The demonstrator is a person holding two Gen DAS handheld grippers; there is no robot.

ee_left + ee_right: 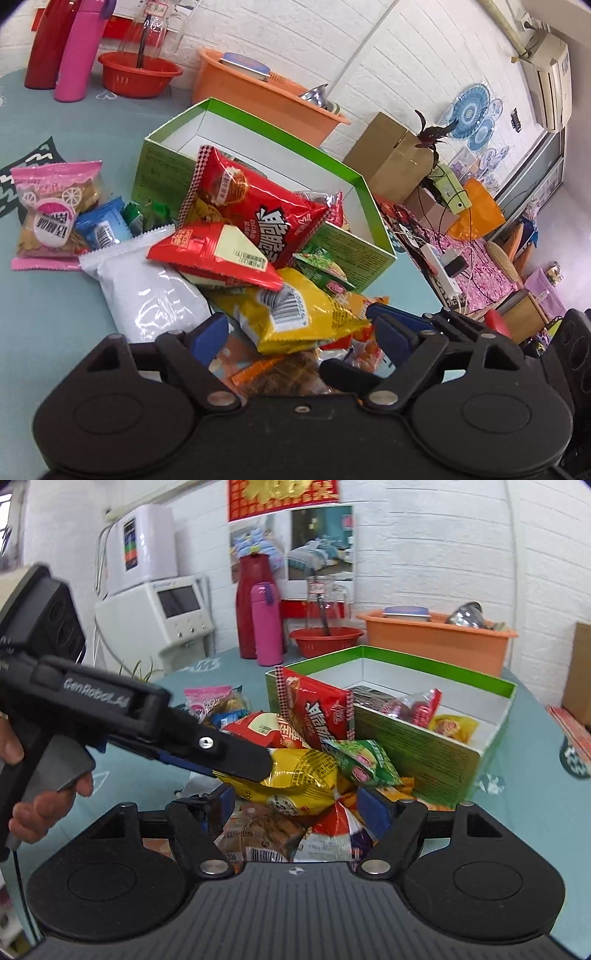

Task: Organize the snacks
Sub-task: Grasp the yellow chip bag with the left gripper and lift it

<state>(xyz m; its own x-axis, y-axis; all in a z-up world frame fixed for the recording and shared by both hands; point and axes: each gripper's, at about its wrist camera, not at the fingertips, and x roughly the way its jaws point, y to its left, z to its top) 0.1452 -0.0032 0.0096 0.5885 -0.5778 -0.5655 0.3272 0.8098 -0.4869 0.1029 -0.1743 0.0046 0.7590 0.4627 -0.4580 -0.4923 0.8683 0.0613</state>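
Both grippers stood open over the snack heap, one pick about to begin

Nearest, the left gripper (299,328) held its jaws apart, straddling the yellow packet (295,314) without pinching it; the right gripper (295,805) hung likewise spread and empty just above the same heap, which lay on the table (40,325) against the near wall of the green box (424,753). Past the yellow packet a red packet (258,206) leaned on that wall, with a white bag (155,295) and a pink packet (51,206) beside the heap. A few snacks already lay inside the box. The step in hand looked like grasping; next, the left jaws should shut on the yellow packet, then lift it over the wall.
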